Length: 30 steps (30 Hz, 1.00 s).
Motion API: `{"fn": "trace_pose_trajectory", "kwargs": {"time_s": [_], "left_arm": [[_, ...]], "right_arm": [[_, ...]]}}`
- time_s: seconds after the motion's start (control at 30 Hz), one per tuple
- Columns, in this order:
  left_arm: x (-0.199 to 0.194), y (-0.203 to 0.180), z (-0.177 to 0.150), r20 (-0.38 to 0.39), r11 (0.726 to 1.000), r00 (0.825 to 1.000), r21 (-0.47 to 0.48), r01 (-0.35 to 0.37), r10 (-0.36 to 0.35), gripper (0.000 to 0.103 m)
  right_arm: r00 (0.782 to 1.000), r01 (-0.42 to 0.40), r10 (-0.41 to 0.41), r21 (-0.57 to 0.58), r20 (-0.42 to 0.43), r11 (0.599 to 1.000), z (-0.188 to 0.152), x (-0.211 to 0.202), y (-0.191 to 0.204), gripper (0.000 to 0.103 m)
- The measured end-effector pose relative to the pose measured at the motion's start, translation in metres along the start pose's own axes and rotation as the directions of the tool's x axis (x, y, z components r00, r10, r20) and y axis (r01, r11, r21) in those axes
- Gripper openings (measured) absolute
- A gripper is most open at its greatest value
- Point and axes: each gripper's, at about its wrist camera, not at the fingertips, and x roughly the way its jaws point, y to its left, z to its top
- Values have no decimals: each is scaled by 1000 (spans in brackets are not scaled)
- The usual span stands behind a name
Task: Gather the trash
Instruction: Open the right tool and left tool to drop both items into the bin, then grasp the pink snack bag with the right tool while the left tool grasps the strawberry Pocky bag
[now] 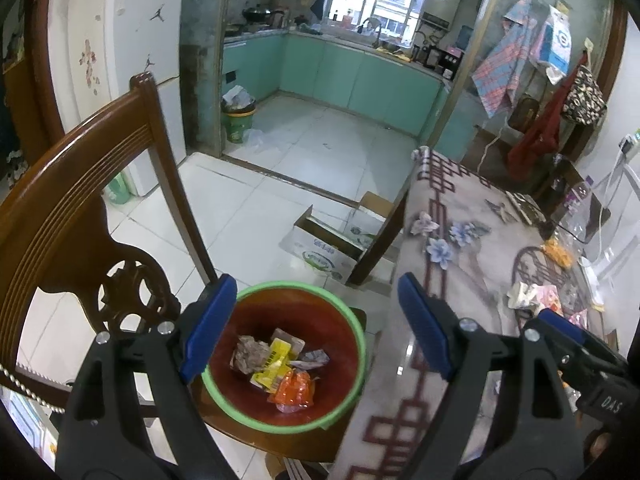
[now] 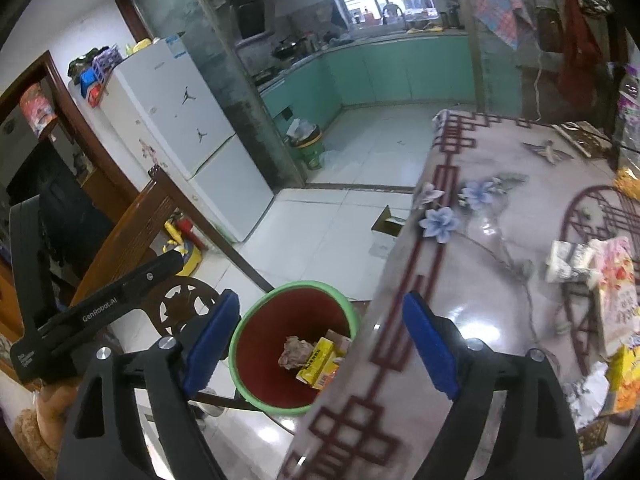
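A red bin with a green rim (image 1: 348, 320) stands on a wooden chair seat beside the table; it also shows in the right wrist view (image 2: 256, 320). Inside lie crumpled paper (image 1: 250, 354), a yellow wrapper (image 1: 276, 364) and an orange wrapper (image 1: 294, 390). My left gripper (image 1: 316, 328) is open and empty above the bin. My right gripper (image 2: 320, 340) is open and empty over the table edge, next to the bin. More trash lies on the table: crumpled wrappers (image 1: 536, 296), a white tissue pack (image 2: 568, 260) and a pink packet (image 2: 616, 292).
The table (image 2: 500, 208) has a floral cloth under glass. A carved wooden chair back (image 1: 76, 216) rises at left. A cardboard box (image 1: 324, 248) lies on the tiled floor. A green bin (image 1: 238, 118) stands at the kitchen doorway. A white fridge (image 2: 180, 120) stands at left.
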Motion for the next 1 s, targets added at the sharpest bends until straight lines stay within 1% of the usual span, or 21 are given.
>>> {"fn": "trace_pose_trajectory", "kwargs": {"time_s": [0.13, 0.23, 0.33, 0.4, 0.5, 0.63, 0.7, 0.8, 0.83, 0.9, 1.0], "left_arm": [[-9, -36, -9, 12, 999, 1000, 31, 14, -14, 80], [-12, -66, -18, 7, 998, 1000, 46, 30, -31, 80], [-13, -109, -32, -13, 996, 998, 73, 61, -60, 80], [-14, -135, -40, -22, 992, 997, 94, 81, -79, 80], [-17, -181, -58, -39, 984, 992, 131, 121, -117, 80], [-17, -225, -78, -54, 975, 988, 166, 148, -141, 80], [-17, -242, -86, -61, 973, 987, 167, 159, -151, 80], [-12, -271, -94, -73, 969, 984, 174, 175, -164, 80], [-12, -278, -96, -76, 968, 983, 177, 180, -168, 80], [-12, -294, -98, -80, 963, 980, 190, 193, -181, 80], [-6, -319, -99, -83, 951, 974, 211, 224, -211, 80]], "right_arm": [[999, 22, -22, 8, 26, 1000, -9, -27, -27, 85], [999, 38, -38, 28, 26, 999, -15, -47, -50, 85], [998, 64, -66, 66, 24, 996, -24, -71, -86, 85], [994, 105, -107, 86, 21, 991, -31, -90, -115, 85], [985, 171, -174, 116, 17, 978, -43, -116, -160, 85], [969, 244, -246, 183, -10, 952, -58, -142, -222, 85], [959, 280, -282, 206, -21, 937, -67, -156, -254, 85], [934, 355, -355, 187, -37, 916, -74, -170, -288, 85], [919, 395, -392, 169, -47, 903, -75, -173, -302, 85], [895, 446, -441, 153, -71, 882, -73, -176, -326, 85], [876, 482, -473, 152, -94, 863, -70, -172, -365, 85]]}}
